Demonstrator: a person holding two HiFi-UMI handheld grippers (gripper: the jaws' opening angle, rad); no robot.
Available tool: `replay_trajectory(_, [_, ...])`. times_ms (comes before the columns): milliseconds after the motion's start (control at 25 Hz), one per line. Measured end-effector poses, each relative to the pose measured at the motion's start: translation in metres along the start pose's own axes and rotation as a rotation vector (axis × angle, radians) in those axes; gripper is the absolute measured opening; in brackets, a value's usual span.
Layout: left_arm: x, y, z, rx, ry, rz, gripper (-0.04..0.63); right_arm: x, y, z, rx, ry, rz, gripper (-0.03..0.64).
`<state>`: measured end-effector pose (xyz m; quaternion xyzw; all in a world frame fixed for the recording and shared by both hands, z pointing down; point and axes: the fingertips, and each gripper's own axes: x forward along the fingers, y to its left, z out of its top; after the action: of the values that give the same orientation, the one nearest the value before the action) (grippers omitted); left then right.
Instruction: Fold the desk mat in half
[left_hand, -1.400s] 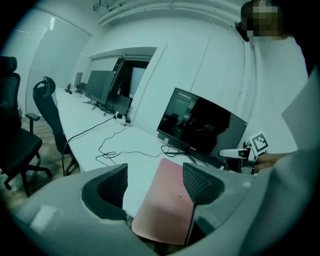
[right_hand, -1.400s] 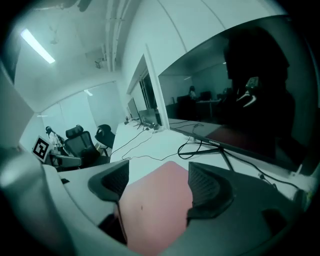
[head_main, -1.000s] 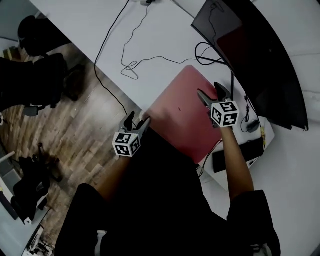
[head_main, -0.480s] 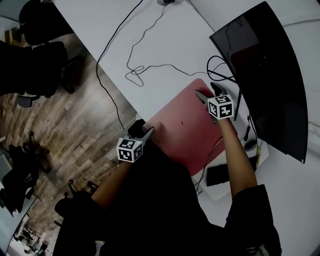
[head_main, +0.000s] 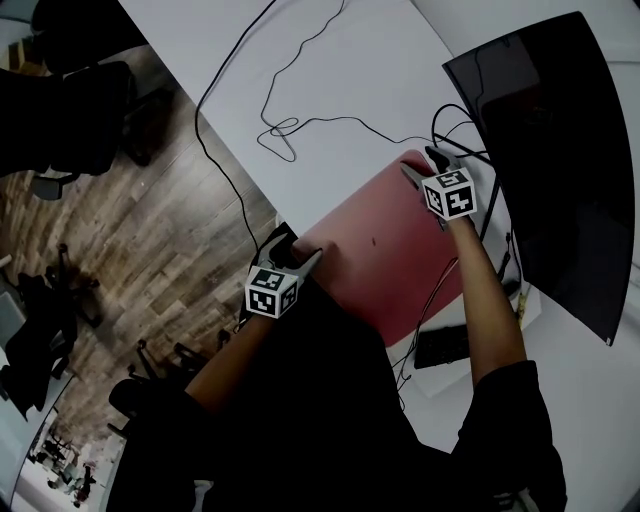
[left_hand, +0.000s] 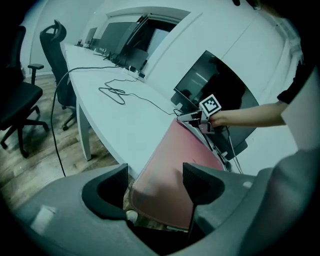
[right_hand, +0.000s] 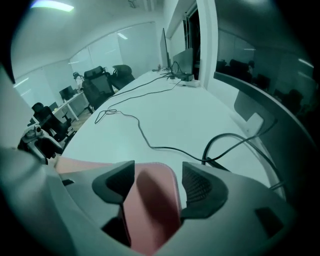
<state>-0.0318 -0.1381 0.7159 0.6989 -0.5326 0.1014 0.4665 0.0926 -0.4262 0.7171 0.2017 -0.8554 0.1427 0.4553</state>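
A pink desk mat (head_main: 385, 245) lies flat near the edge of the white desk (head_main: 330, 70). My left gripper (head_main: 300, 258) is at the mat's near left corner, by the desk edge. In the left gripper view the mat (left_hand: 175, 155) runs between the jaws of the left gripper (left_hand: 154, 177), which stand wide apart. My right gripper (head_main: 422, 163) is at the mat's far corner. That corner (right_hand: 152, 200) lies between the jaws of the right gripper (right_hand: 159, 175). They are closing, and the pads do not press on it.
A black curved monitor (head_main: 560, 150) stands just right of the mat. Black cables (head_main: 300, 125) trail over the desk beyond it. A dark flat device (head_main: 445, 345) lies by the mat's near right edge. Office chairs (head_main: 60, 120) stand on the wooden floor to the left.
My right gripper has moved along the mat to its far corner. The left gripper has stayed at the near left corner. The head view has shifted.
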Motion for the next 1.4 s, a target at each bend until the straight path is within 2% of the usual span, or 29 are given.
replay_trajectory(200, [0.001,-0.005,0.001,0.003,0.010,-0.018,0.331,0.008,0.007,-0.005,-0.036,0.046,0.022,0.286])
replay_trajectory(320, [0.002,-0.002,0.001,0.005,-0.006,-0.009,0.331,0.010,0.007,-0.005,-0.036,0.052,0.036,0.275])
replay_trajectory(480, [0.002,0.000,-0.008,0.007,0.020,0.009,0.331,0.008,0.007,-0.004,-0.058,0.054,0.058,0.260])
replay_trajectory(760, [0.008,0.002,-0.016,-0.055,0.058,-0.034,0.331,0.008,0.020,-0.005,-0.133,0.082,0.097,0.169])
replay_trajectory(880, [0.008,0.003,-0.017,-0.041,0.079,-0.021,0.328,0.005,0.022,-0.004,-0.150,0.070,0.092,0.147])
replay_trajectory(960, [0.005,0.004,-0.017,-0.016,0.083,-0.010,0.288,0.001,0.024,-0.002,-0.163,0.057,0.090,0.130])
replay_trajectory(1040, [0.000,0.001,-0.016,-0.017,0.070,-0.020,0.205,-0.004,0.026,-0.001,-0.170,0.045,0.092,0.121])
replay_trajectory(1200, [-0.004,-0.012,-0.013,-0.033,0.058,-0.055,0.161,-0.014,0.029,0.003,-0.163,0.016,0.095,0.115])
replay_trajectory(1400, [-0.009,-0.037,-0.006,0.044,0.063,-0.096,0.103,-0.029,0.032,0.007,-0.159,-0.022,0.082,0.103])
